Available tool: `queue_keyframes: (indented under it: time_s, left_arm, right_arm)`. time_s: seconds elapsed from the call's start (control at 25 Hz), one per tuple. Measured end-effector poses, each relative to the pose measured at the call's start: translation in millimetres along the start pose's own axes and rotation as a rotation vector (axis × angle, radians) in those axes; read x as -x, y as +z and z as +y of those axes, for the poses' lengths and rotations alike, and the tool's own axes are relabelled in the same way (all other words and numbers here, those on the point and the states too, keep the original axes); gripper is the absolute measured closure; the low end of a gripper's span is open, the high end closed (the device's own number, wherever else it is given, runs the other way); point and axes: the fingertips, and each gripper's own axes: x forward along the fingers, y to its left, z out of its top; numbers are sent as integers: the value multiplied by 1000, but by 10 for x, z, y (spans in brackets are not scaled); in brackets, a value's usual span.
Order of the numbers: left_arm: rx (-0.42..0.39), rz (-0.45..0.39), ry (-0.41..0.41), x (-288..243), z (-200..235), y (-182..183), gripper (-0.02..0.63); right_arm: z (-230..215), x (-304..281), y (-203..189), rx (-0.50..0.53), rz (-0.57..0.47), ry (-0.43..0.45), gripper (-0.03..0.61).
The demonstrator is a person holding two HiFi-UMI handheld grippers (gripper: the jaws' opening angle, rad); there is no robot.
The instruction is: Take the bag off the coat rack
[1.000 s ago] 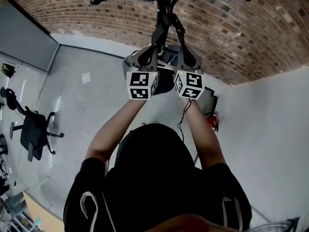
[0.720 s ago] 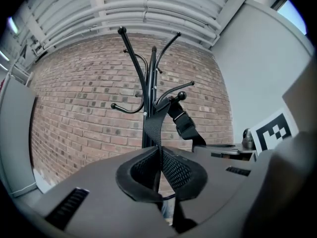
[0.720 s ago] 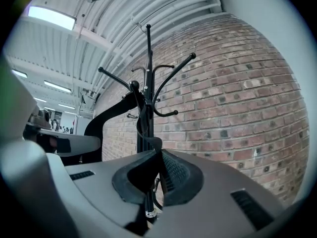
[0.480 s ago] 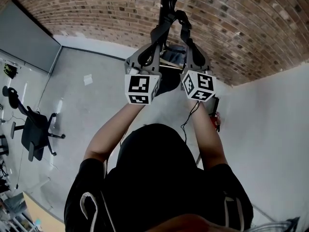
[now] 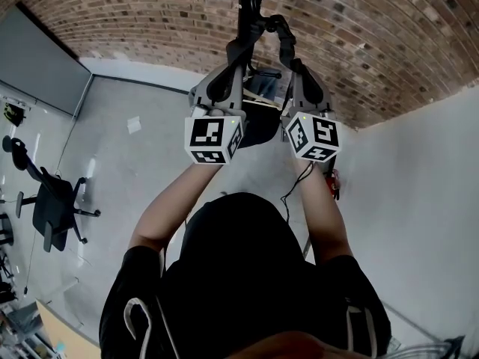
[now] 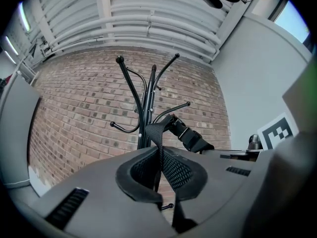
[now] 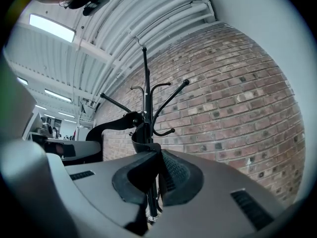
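We held both grippers raised toward the black coat rack point(image 6: 146, 95), which stood just ahead of them against a brick wall point(image 6: 74, 108). The left gripper point(image 6: 161, 175) pinched the bag's black webbing strap point(image 6: 159, 139), which rose from its jaws and arched toward the right gripper point(image 7: 157, 177), clamped on the same strap. The bag point(image 5: 258, 126) hung as a dark shape between the two grippers.
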Motion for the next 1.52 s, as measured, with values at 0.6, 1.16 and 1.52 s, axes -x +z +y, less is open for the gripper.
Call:
queue_keyframes:
  time_s: [0.6, 1.16, 1.52]
  left_arm:
    - [44, -97, -62, 359, -264, 486, 591]
    - [57, -117, 2, 730, 168, 592, 591]
    - [109, -62, 58, 974, 461, 356, 591]
  right_arm:
    - [132, 552, 558, -35, -125, -3, 557]
    - [77, 1002, 660, -88, -133, -43, 557]
    - [-19, 1210, 571, -94, -104, -82, 557]
